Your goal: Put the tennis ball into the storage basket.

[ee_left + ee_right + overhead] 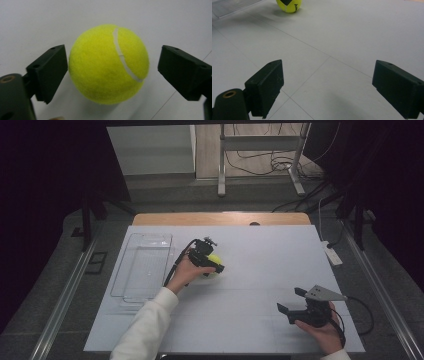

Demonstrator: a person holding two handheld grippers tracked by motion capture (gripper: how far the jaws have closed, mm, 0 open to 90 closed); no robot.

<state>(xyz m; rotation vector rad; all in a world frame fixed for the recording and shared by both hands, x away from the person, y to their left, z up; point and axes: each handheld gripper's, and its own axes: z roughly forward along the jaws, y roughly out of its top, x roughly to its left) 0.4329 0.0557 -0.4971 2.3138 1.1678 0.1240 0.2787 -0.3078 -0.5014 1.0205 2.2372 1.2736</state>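
One yellow felt tennis ball (108,63) sits between the open left gripper's (112,72) jaws, right of one clear plastic tray (145,265); the right gripper (328,87) gapes empty.

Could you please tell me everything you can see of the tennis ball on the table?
The tennis ball is bright yellow-green and fuzzy like felt, with a curved white seam across its face and dark lettering in the right gripper view. It rests on the white table, right of the clear tray. It sits between the jaws of the left hand-held gripper: the left pad is at its edge, while a gap shows on the right, so it is not yet clamped.
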